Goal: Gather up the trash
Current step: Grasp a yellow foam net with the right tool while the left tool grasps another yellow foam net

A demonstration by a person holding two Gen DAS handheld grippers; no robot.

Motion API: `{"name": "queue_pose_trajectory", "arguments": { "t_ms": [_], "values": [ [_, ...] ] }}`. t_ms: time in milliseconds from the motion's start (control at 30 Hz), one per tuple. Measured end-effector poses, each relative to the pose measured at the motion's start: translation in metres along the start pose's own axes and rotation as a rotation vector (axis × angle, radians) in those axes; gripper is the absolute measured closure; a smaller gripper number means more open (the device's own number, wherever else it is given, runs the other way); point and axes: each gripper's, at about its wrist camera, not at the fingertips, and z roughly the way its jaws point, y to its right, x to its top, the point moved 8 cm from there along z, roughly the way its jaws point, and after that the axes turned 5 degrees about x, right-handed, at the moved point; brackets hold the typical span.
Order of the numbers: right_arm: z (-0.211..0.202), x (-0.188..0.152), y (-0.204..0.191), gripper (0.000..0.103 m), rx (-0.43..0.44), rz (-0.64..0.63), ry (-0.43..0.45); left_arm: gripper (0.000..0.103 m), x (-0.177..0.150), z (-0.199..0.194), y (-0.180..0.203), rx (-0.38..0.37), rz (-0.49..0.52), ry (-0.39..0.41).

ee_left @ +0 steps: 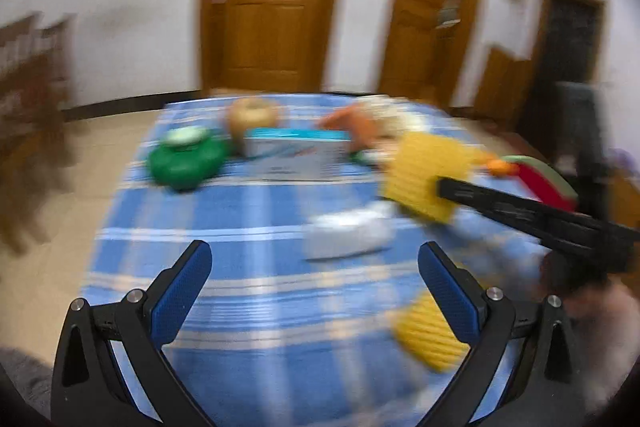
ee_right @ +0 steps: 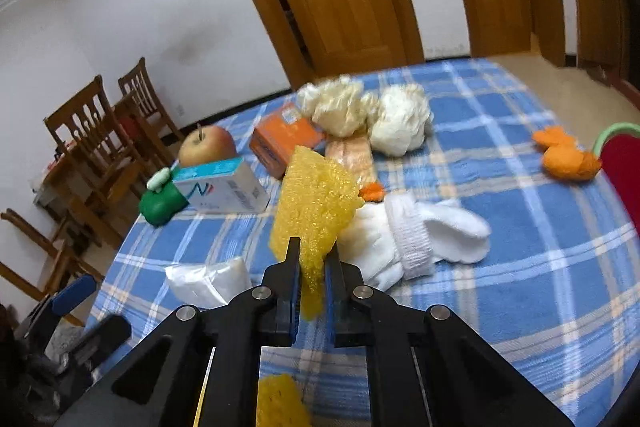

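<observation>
My right gripper [ee_right: 313,255] is shut on a yellow foam net [ee_right: 314,203] and holds it above the blue checked tablecloth [ee_right: 520,235]. The left wrist view is blurred; it shows that net [ee_left: 424,179] at the tip of the right gripper [ee_left: 442,187]. My left gripper [ee_left: 314,259] is open and empty over the cloth, near a clear plastic wrapper [ee_left: 348,237], also seen in the right wrist view [ee_right: 208,281]. A second yellow foam net [ee_left: 428,335] lies by my left gripper's right finger, also in the right wrist view [ee_right: 280,403].
On the table lie white socks [ee_right: 416,235], crumpled white paper balls [ee_right: 372,115], orange peel [ee_right: 568,157], an orange box [ee_right: 282,139], a white carton [ee_right: 224,187], an apple [ee_right: 206,145], a green toy [ee_right: 162,205] and a watermelon-slice toy [ee_right: 624,163]. Wooden chairs [ee_right: 92,131] stand at the left.
</observation>
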Motion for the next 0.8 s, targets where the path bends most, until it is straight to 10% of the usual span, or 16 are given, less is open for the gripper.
{"name": "queue_pose_trajectory", "arguments": {
  "t_ms": [167, 467, 633, 800],
  "values": [
    [-0.014, 0.002, 0.015, 0.094, -0.021, 0.025, 0.041, 0.002, 0.000, -0.002, 0.035, -0.256, 0.027, -0.040],
    [-0.022, 0.002, 0.040, 0.093, 0.097, 0.180, 0.067, 0.019, -0.032, 0.032, 0.070, -0.193, 0.228, -0.219],
    [-0.021, 0.000, 0.040, 0.093, 0.129, 0.204, 0.052, 0.042, -0.043, 0.042, 0.072, -0.196, 0.225, -0.296],
    [-0.024, 0.001, 0.036, 0.093, 0.137, 0.181, 0.066, 0.088, -0.047, 0.035, 0.082, -0.183, 0.258, -0.248]
  ]
}}
